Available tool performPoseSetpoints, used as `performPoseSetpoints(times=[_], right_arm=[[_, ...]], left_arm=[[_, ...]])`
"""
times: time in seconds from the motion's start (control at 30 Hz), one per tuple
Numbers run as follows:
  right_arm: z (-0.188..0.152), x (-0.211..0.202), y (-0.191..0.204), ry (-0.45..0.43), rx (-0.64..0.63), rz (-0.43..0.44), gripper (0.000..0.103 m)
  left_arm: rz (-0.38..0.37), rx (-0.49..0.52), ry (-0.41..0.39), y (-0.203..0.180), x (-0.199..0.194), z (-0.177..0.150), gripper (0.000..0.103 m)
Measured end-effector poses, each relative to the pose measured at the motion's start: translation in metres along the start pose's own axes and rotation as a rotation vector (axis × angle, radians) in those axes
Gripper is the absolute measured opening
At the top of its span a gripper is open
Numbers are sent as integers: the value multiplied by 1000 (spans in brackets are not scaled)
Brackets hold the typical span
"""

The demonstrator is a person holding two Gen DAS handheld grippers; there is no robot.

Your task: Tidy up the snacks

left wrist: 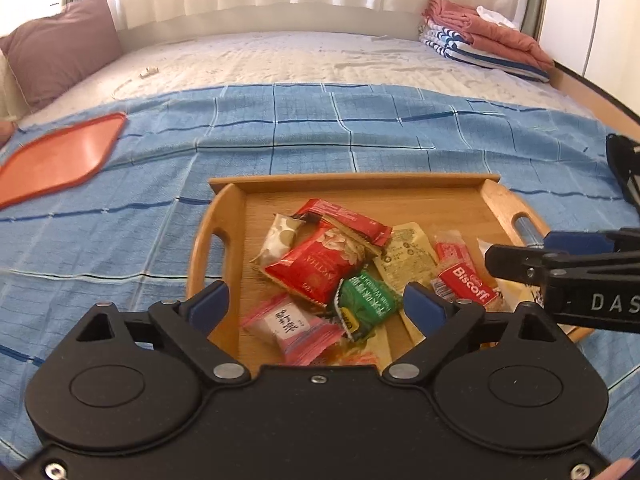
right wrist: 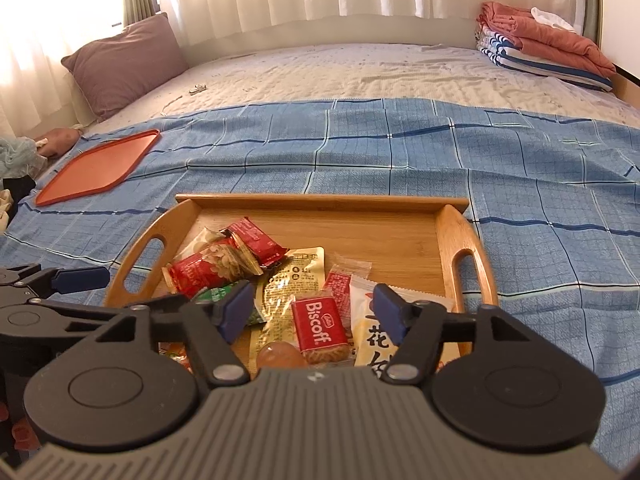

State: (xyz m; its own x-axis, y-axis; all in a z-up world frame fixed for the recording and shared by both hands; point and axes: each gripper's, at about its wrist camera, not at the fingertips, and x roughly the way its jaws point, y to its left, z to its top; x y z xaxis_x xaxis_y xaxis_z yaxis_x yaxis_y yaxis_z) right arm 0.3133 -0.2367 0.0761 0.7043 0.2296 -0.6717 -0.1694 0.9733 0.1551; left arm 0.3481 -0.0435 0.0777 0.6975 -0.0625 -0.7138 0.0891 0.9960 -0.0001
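Hovering over wooden tray (left wrist: 216, 216), left gripper (left wrist: 316, 306) and right gripper (right wrist: 316, 312) wide, empty, near snacks partly hidden.

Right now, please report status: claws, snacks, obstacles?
Both claws open, left claw and right claw empty. Snacks piled in wooden tray. Nothing blocking.

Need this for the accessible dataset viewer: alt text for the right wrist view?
The open right gripper hovers over a wooden tray of mixed snack packets on a blue checked cloth, with a red Biscoff packet below its jaws. An orange lid lies far left.
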Motion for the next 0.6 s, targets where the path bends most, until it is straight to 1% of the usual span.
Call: performPoseSetpoints(times=[0.13,0.2,0.43,0.6], right_arm=[[0,-13,3,-13,4,8,82],[1,-23,5,-23,3,12,83],[3,-69,12,-70,-5,27,85],[-2,-106,18,-103,-14,33,85]], left_arm=[[-9,-6,1,2,-17,-1,95],[-14,-5,-11,3,-29,-1,97],[-36,-18,-37,2,-80,-7,98],[-36,4,-89,0,-125,-18,99]])
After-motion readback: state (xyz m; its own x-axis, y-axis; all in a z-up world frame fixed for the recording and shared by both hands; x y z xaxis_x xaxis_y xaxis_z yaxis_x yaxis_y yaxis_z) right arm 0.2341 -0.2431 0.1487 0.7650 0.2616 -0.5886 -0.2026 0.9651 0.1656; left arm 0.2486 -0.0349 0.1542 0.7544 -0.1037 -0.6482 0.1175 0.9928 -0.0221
